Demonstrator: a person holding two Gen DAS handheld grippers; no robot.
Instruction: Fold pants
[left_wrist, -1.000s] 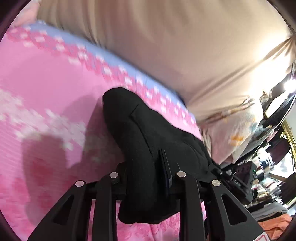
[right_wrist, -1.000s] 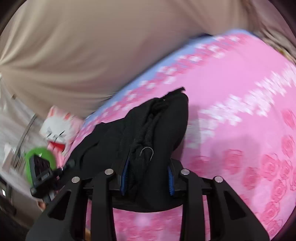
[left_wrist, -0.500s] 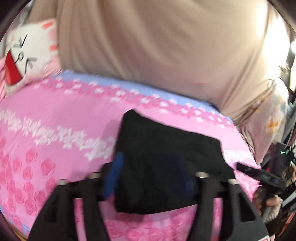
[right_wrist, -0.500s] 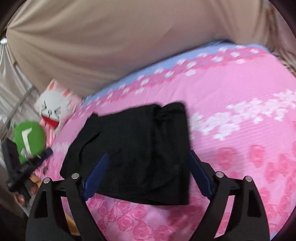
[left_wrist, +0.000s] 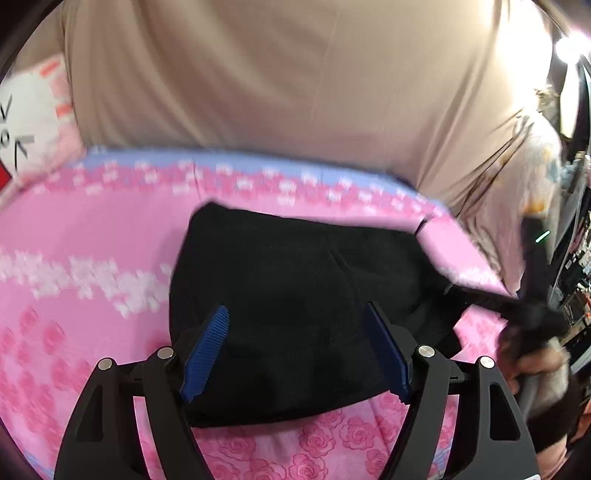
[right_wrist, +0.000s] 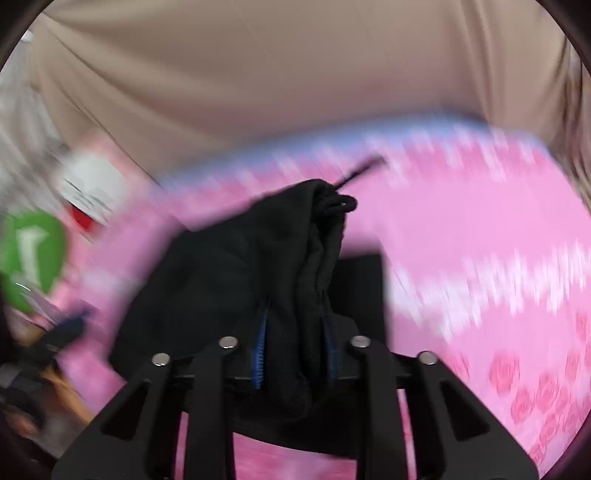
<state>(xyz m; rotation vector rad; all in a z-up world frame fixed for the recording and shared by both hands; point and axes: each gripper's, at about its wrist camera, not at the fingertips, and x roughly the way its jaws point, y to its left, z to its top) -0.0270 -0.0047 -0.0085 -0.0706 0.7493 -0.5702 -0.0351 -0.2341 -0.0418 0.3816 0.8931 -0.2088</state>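
Note:
The black pants (left_wrist: 295, 295) lie folded in a compact bundle on the pink rose-patterned bed sheet (left_wrist: 92, 258). My left gripper (left_wrist: 295, 347) is open above the bundle's near edge, its blue pads (left_wrist: 207, 347) spread wide and holding nothing. My right gripper (right_wrist: 295, 347) is shut on a bunched fold of the pants (right_wrist: 306, 266) and lifts it off the sheet. A black drawstring (right_wrist: 362, 170) sticks out from the raised fold. The right wrist view is blurred by motion.
A beige curtain (left_wrist: 295, 81) hangs behind the bed. A white cat-face pillow (left_wrist: 29, 122) sits at the far left; in the right wrist view it (right_wrist: 92, 188) lies beside a green cushion (right_wrist: 33, 254). Cluttered shelves (left_wrist: 569, 258) stand at the right.
My left gripper let go of the pants and stays open over the bundle. My right gripper opened half a second ago and has shut again on a fold, lifting it.

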